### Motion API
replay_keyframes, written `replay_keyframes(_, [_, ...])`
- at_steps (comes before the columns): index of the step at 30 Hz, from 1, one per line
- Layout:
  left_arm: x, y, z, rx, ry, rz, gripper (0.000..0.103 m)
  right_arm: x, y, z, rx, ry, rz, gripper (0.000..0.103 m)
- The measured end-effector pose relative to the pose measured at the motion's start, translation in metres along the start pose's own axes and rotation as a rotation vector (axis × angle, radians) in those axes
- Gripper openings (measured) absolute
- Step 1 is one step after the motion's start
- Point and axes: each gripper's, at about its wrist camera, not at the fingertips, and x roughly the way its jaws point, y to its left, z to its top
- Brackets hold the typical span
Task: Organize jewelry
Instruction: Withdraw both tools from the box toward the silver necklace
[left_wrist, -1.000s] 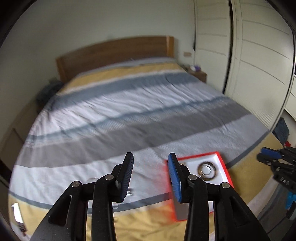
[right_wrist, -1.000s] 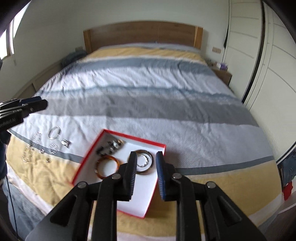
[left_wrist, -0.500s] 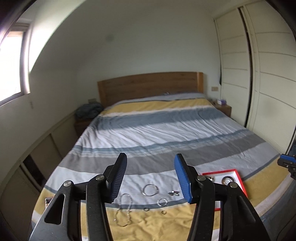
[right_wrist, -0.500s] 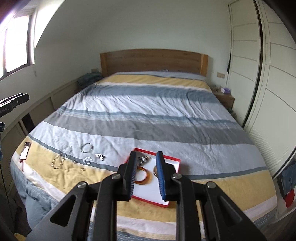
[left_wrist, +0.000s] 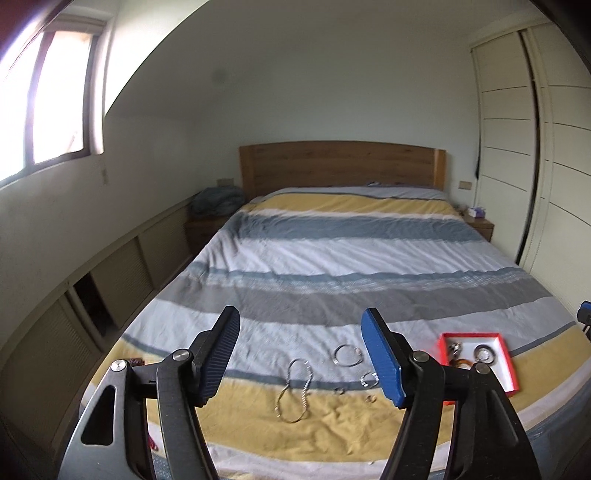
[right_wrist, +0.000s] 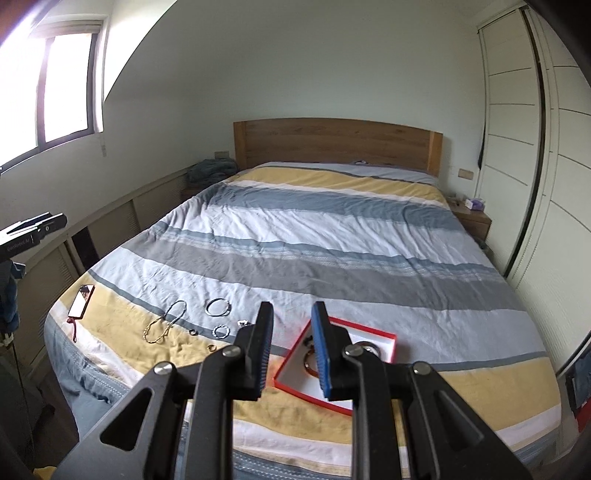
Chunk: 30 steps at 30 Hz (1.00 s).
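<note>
Fingers of the left gripper (left_wrist: 301, 354) spread wide, nothing between them; held high over the foot of the bed (left_wrist: 351, 258). Right gripper (right_wrist: 291, 350) also empty, its fingers parted by a narrow gap, likewise well above the bedding.

Loose jewelry lies below and ahead of the left fingers, on the yellow stripe. Chain (left_wrist: 295, 386) nearest: thin, linked, silvery, slack loop with its long axis running away from the camera. Beyond it to the right, a round metal bangle (left_wrist: 346, 355), a smaller ring-shaped piece (left_wrist: 369, 379), and two tiny rings too small to read.

Red box (right_wrist: 338, 363), shallow, white inside, sits right of the loose pieces, directly under the right fingers; holds an amber bangle, a dark ring and a small cluster.

Judgement: left gripper nearer the loose pieces, right nearer the box. Thin chain on soft, creased cloth will likely be awkward to pinch.
</note>
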Motion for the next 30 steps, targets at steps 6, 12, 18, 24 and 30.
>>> replay_keyframes(6, [0.023,0.016,-0.023,-0.033,0.06,0.017,0.069,0.028,0.006,-0.01,0.007,0.045,0.033,0.02])
replay_keyframes(12, [0.068,0.024,-0.051,-0.072,0.15,0.02,0.07,0.067,0.005,-0.02,0.011,0.111,0.044,0.021])
replay_keyframes(18, [0.114,0.028,-0.081,-0.094,0.247,0.022,0.07,0.11,0.005,-0.03,0.016,0.182,0.052,0.021])
replay_keyframes(24, [0.15,0.036,-0.099,-0.108,0.315,0.034,0.07,0.152,0.005,-0.039,0.028,0.243,0.068,0.021])
replay_keyframes(30, [0.182,0.036,-0.117,-0.096,0.371,0.049,0.075,0.193,0.015,-0.047,0.024,0.297,0.099,0.021])
